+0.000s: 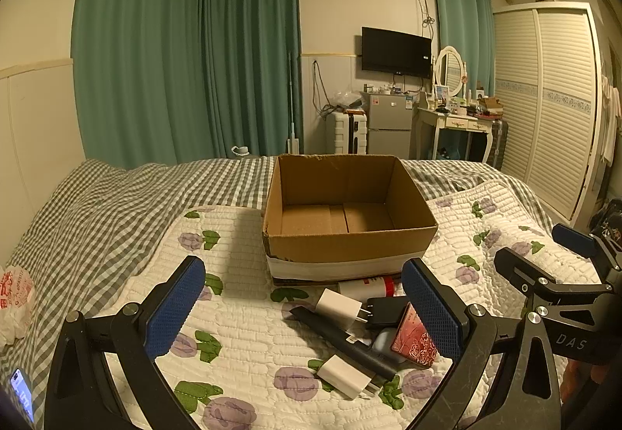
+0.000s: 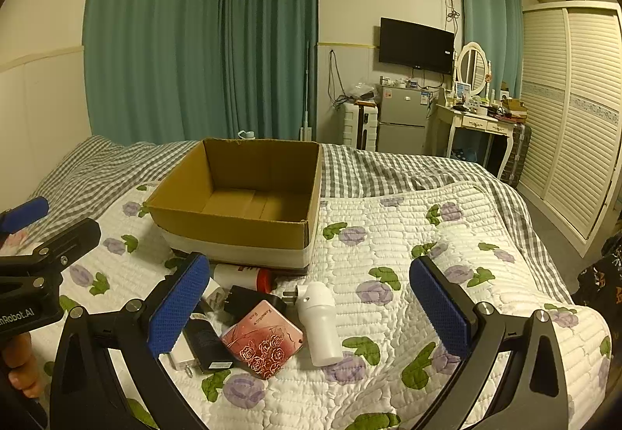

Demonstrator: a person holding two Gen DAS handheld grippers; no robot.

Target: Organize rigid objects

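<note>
Both grippers, left gripper [image 1: 303,307] and right gripper [image 2: 307,303], hover with jaws open and empty over chargers [image 1: 339,307], before a cardboard box [image 1: 350,239] on the bed [image 1: 97,216].

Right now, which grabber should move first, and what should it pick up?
Probably the right gripper should dip down onto the white bottle-shaped plug. Both grippers are open and holding nothing, the cardboard box looks empty, and that plug lies right between the right fingers, a little apart from the pink case.
</note>
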